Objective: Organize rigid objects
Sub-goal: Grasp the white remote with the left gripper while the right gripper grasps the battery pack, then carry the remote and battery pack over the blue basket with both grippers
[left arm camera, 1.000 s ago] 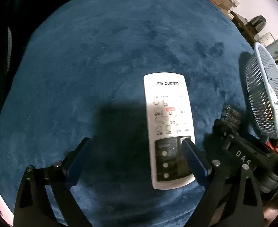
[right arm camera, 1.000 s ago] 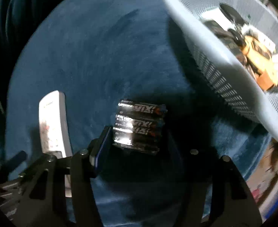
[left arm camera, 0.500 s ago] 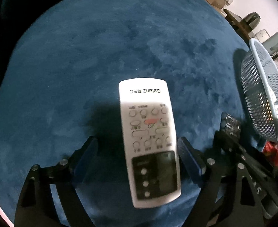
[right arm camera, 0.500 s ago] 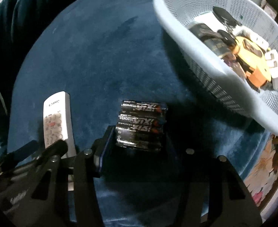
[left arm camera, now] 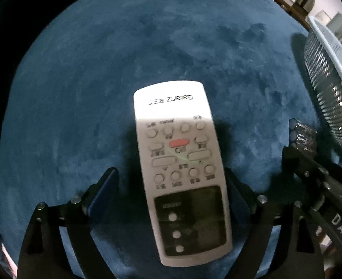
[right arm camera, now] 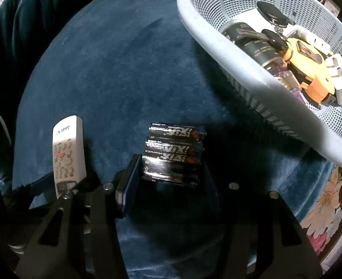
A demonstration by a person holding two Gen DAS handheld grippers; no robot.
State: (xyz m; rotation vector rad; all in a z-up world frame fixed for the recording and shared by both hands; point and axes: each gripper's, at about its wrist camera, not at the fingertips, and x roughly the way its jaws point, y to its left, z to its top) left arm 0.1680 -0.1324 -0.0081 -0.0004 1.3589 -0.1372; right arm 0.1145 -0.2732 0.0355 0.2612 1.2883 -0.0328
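Left gripper (left arm camera: 171, 193): jaws apart, having narrowed slightly; it had shifted so both fingers straddled the white remote (left arm camera: 182, 176), not yet pressing.
Right gripper (right arm camera: 168, 179): had just closed onto the battery pack (right arm camera: 173, 153), clamped.
Surface: both items lay on the blue cushion (left arm camera: 124, 58).
Basket (right arm camera: 298, 116): just beside, part-filled.
Meaning: batteries looked ready to lift; remote next.

A white remote control (left arm camera: 182, 174) with a red button (left arm camera: 179, 142) is seen on deep blue velvet (left arm camera: 124, 58); black batteries (right arm camera: 173, 153), a pale mesh basket (right arm camera: 217, 34).
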